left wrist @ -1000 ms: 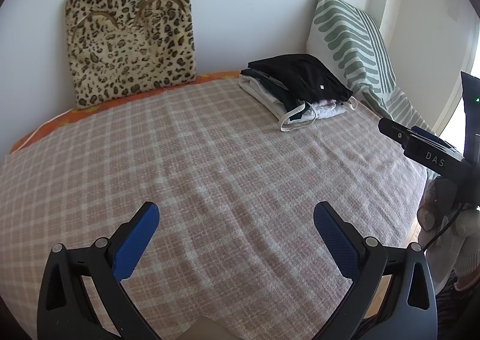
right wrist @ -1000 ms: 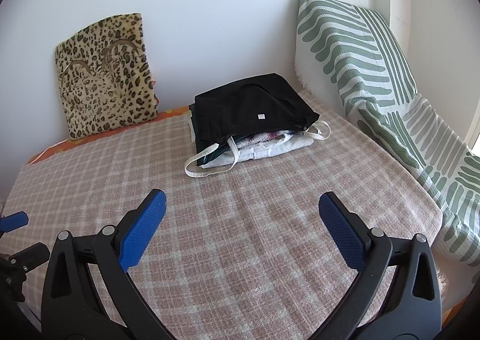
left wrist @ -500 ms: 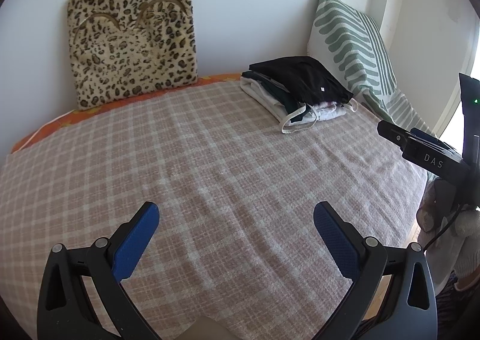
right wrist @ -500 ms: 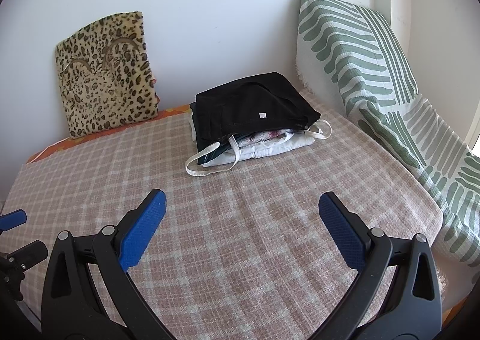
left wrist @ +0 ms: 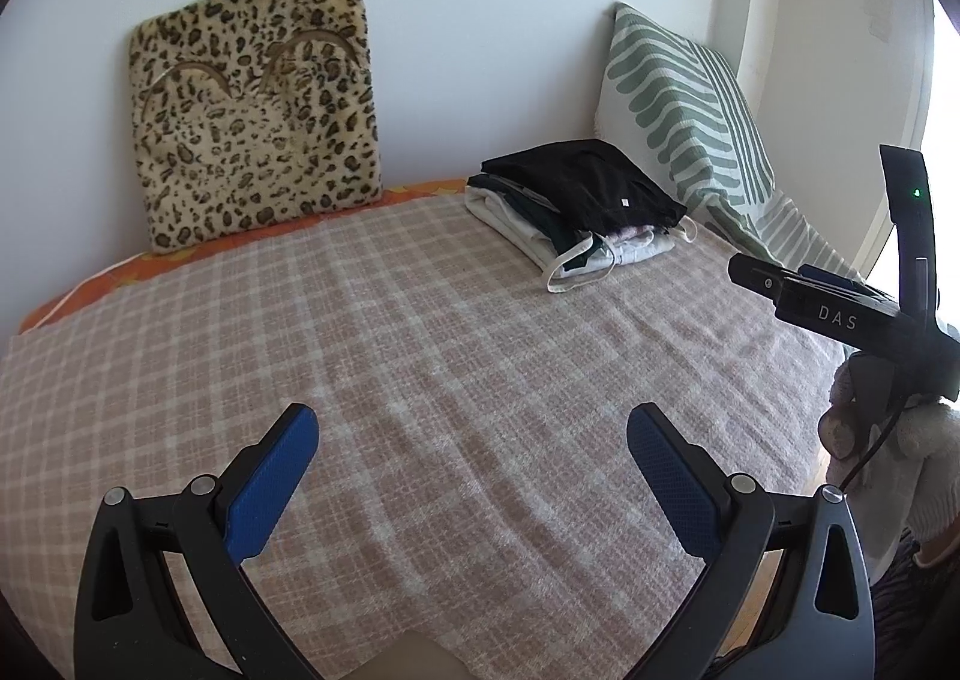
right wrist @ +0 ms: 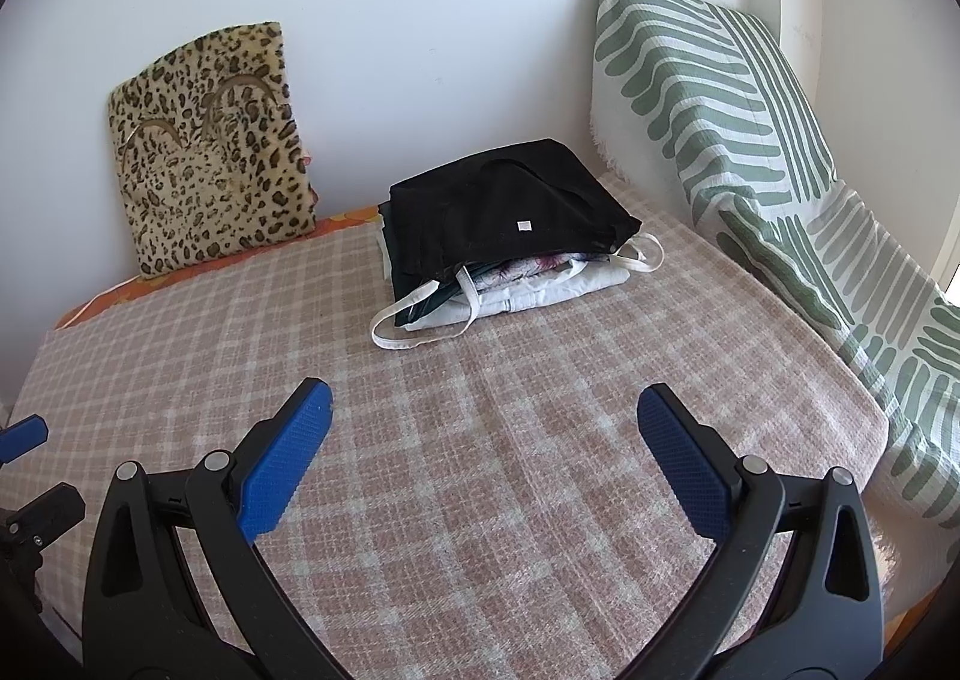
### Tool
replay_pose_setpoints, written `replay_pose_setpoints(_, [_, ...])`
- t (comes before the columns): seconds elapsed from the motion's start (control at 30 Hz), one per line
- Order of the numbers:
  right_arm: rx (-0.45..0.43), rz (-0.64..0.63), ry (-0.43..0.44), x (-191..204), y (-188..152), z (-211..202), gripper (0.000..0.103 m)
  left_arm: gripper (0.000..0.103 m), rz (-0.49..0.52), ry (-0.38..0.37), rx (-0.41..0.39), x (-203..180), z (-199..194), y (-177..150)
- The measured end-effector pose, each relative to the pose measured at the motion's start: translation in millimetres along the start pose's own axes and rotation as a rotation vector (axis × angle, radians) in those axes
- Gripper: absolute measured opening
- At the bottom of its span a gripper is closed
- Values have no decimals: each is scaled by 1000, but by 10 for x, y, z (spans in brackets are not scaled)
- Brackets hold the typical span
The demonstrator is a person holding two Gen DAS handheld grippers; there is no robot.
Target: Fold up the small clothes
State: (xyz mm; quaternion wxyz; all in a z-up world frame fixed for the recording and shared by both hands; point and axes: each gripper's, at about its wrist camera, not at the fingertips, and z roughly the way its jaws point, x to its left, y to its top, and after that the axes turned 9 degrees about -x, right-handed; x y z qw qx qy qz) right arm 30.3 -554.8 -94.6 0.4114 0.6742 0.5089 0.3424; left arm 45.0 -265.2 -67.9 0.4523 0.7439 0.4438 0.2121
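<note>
A pile of folded clothes (left wrist: 576,212) lies at the far right of the bed, a black garment (right wrist: 510,206) on top and white ones with loose straps (right wrist: 420,320) below. My left gripper (left wrist: 474,440) is open and empty, hovering above the checked blanket (left wrist: 390,332) well short of the pile. My right gripper (right wrist: 480,434) is open and empty too, nearer the pile. The right gripper's body shows at the right edge of the left wrist view (left wrist: 840,314). The left gripper's fingertip (right wrist: 21,437) shows at the left edge of the right wrist view.
A leopard-print cushion (left wrist: 252,110) leans on the back wall. A green-and-white striped pillow (right wrist: 720,110) stands in the right corner and its cloth runs down the bed's right side. The bed edge (right wrist: 876,440) drops off at the right.
Both grippers have crept slightly forward and upward; the pile sits a little lower in both views. Both stay open.
</note>
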Motion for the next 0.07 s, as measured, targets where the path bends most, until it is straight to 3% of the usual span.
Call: replay_pose_setpoints(0.07, [2, -1, -2, 4, 4, 4, 103, 102, 2, 3, -6, 0, 0, 3])
